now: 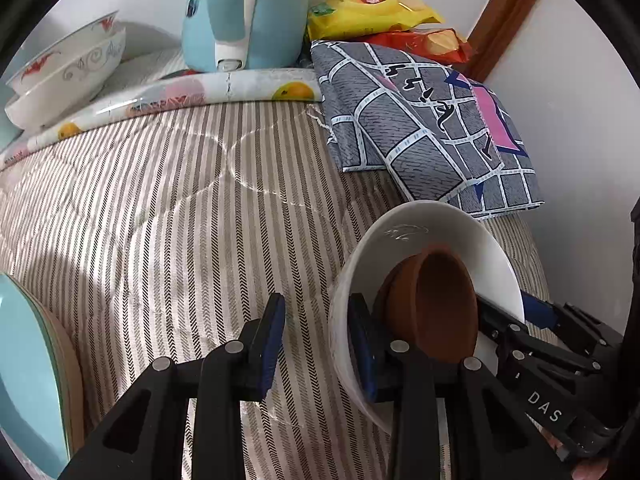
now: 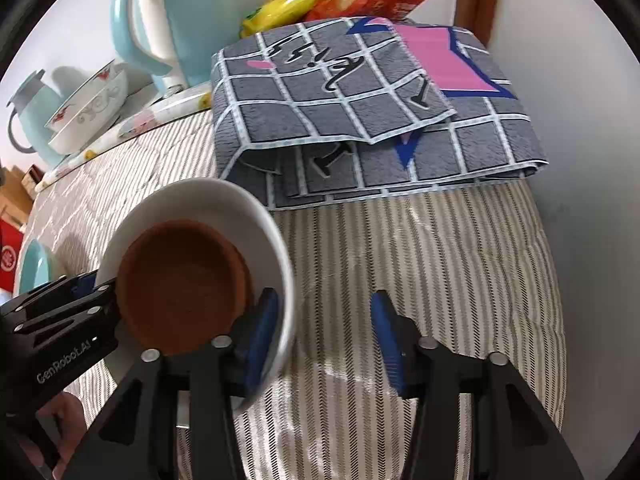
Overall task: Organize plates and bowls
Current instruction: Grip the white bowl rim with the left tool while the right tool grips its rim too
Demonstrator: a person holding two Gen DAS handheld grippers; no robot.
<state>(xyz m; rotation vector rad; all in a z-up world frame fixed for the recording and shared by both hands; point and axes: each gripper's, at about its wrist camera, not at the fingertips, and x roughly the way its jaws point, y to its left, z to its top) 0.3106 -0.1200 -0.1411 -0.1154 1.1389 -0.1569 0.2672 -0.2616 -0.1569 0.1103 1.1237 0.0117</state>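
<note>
A white bowl [image 1: 436, 228] with a small brown clay bowl [image 1: 436, 304] inside it is tilted above the striped table cover. My left gripper [image 1: 316, 344] is open, its right finger inside the white bowl's rim, its left finger outside. My right gripper [image 2: 324, 340] is open too, its left finger inside the same white bowl [image 2: 224, 204], beside the brown bowl [image 2: 180, 292]. Two stacked patterned white bowls [image 1: 68, 68] stand at the far left, also in the right wrist view [image 2: 88, 108]. A light-blue plate [image 1: 28, 380] lies at the left edge.
A light-blue kettle [image 1: 244, 12] stands at the back on a fruit-print mat [image 1: 240, 84]. A folded grey checked cloth [image 1: 420, 120] lies at the right, with snack bags [image 1: 376, 12] behind it. A blue-grey jug [image 2: 28, 116] stands far left. White walls close the right side.
</note>
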